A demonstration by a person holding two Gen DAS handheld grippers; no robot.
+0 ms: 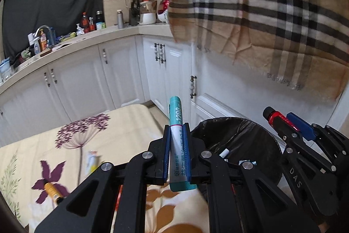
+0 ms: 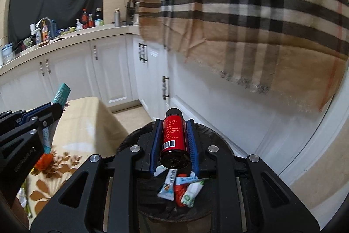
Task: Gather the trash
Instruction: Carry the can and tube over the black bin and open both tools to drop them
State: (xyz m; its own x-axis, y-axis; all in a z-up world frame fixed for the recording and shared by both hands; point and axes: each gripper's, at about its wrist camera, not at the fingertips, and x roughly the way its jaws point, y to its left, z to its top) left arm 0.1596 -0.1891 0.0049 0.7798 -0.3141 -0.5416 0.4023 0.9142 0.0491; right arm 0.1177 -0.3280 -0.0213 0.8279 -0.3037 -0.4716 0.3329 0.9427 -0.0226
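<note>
Trash first: a flattened teal-and-white tube (image 1: 177,143), soft plastic with printed lettering, sits pinched between the blue pads of my left gripper (image 1: 177,130), standing nearly upright with its crimped end poking above the fingertips. My right gripper (image 2: 173,132) is clamped on a small red bottle (image 2: 173,139), a smooth glossy cylinder with a black cap, a barcode label and a dark round base facing the camera.

Right below that bottle is the bin (image 2: 220,137), round and lined with a crinkly black bag. Inside it lie several crumpled wrappers (image 2: 181,189), white, green and orange, thin and shiny. From the left wrist view the bin's rim shows just right of the tube, with the right gripper and its bottle above the far side.

To the left stands a table (image 1: 122,123) under a cream cloth printed with purple and brown flowers. More litter rests on it: a small yellow-orange bottle (image 1: 52,190) lying on its side and a blurred pale wrapper (image 1: 91,162).

Beyond that, white panelled cabinets (image 1: 87,82) with small metal handles run under a pale stone counter (image 1: 122,33) crowded with bottles. A tan checked cloth (image 1: 261,14) with a frayed fringe hangs overhead, woven and soft.
</note>
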